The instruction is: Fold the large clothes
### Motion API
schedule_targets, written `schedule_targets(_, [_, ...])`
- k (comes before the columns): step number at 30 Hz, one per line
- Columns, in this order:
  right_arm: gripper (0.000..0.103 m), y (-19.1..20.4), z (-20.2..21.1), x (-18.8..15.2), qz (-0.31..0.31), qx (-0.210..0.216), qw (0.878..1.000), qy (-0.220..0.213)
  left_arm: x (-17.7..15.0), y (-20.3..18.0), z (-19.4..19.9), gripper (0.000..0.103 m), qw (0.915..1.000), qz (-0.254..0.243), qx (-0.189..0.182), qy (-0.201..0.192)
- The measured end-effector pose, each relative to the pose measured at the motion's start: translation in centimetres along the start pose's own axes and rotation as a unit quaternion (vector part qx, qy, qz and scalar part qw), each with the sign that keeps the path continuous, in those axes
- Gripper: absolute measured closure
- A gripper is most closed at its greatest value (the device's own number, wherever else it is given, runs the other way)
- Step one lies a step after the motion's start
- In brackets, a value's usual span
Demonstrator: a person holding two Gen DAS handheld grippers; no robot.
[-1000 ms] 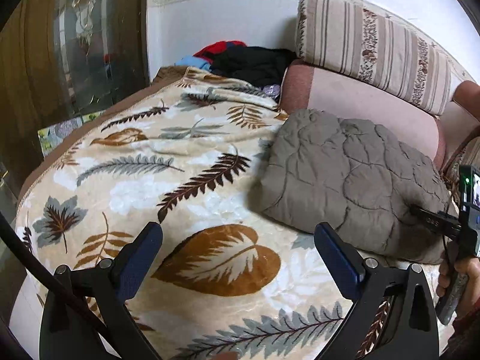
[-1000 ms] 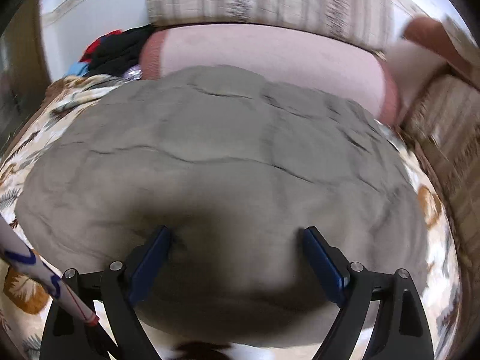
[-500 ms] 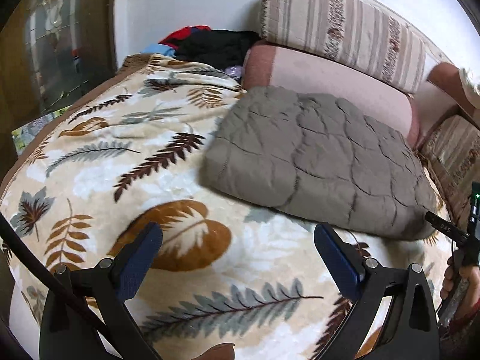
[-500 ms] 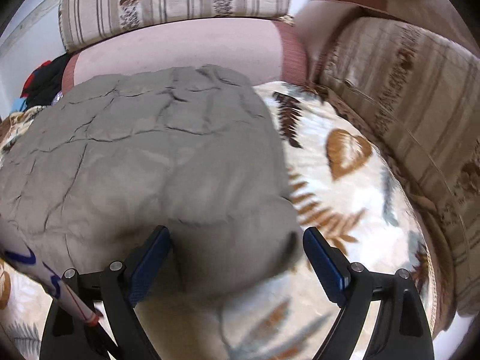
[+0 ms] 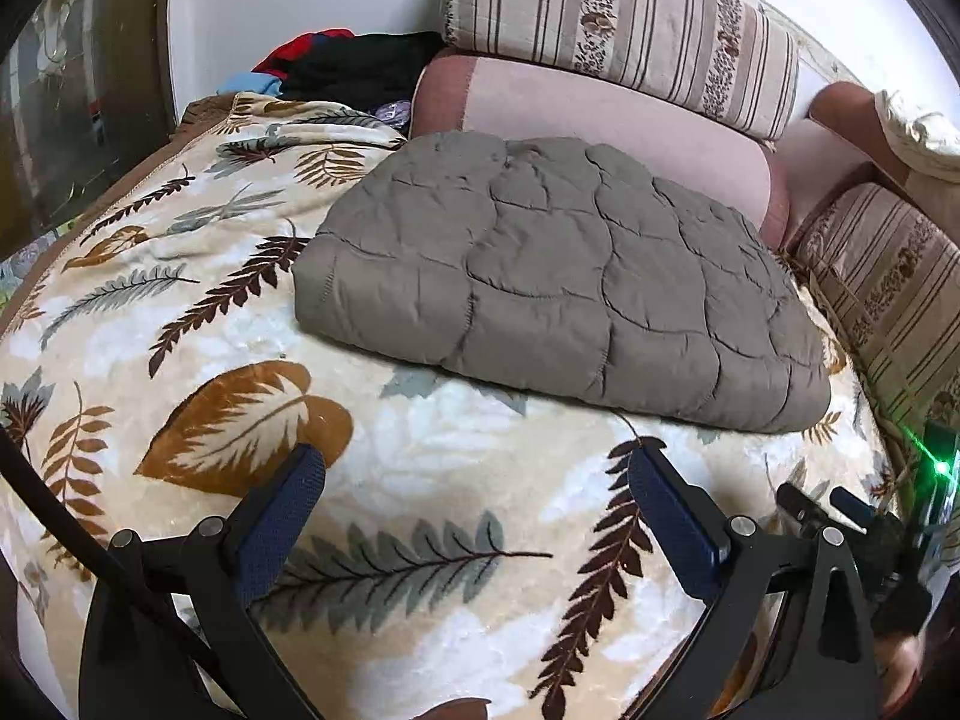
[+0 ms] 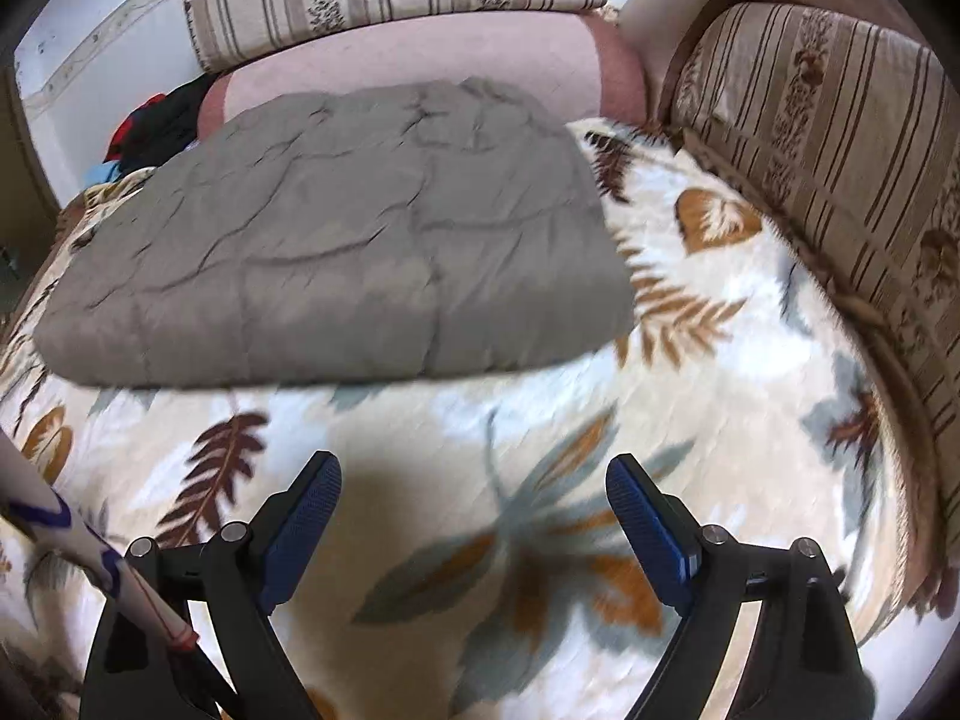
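Note:
A grey quilted garment [image 5: 558, 282] lies folded into a thick rectangle on the leaf-patterned blanket [image 5: 420, 480]; it also shows in the right wrist view [image 6: 336, 258]. My left gripper [image 5: 474, 498] is open and empty, held above the blanket in front of the bundle's near edge. My right gripper [image 6: 474, 498] is open and empty, above the blanket a short way back from the bundle. The right gripper's body also shows at the lower right of the left wrist view [image 5: 870, 534].
A pink bolster [image 5: 600, 126] and a striped cushion [image 5: 624, 18] lie behind the bundle. A striped sofa arm [image 6: 840, 150] runs along the right. A pile of dark and red clothes [image 5: 348, 66] sits at the far left corner.
My right gripper has pulled back off the grey bundle, which now lies free ahead of it. My left gripper has swung right and back, bringing the whole bundle into view.

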State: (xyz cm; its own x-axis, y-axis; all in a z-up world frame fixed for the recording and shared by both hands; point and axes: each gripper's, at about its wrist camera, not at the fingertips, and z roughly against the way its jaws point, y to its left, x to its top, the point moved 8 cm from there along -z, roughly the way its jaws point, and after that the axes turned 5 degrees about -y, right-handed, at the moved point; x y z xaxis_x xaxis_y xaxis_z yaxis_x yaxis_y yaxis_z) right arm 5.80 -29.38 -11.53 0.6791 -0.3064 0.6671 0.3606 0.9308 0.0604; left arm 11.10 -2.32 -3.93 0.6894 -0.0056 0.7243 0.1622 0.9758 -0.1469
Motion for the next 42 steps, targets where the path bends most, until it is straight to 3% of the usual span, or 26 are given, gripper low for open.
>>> schedule_targets(11, [0.01,3.6,0.6,-1.9,0.068,-0.014,0.998,-0.002,-1.9,-1.5,-0.2,0.002,0.9995,-0.029,0.005,0.009])
schedule_targets(21, [0.01,3.2,2.2,-2.0,0.055,-0.042,0.997,-0.015,-3.4,-1.7,-0.1,0.002,0.9989,-0.043,0.014,0.014])
schedule_targets(30, [0.01,2.7,6.6,-1.8,0.067,-0.064,0.994,-0.054,-2.9,-2.4,2.8,0.002,0.9963,-0.076,0.029,-0.026])
schedule_targets(42, [0.01,4.1,10.0,-2.5,0.081,-0.068,0.991,-0.076,-4.3,-2.4,6.7,0.002,0.9966,-0.072,0.02,-0.036])
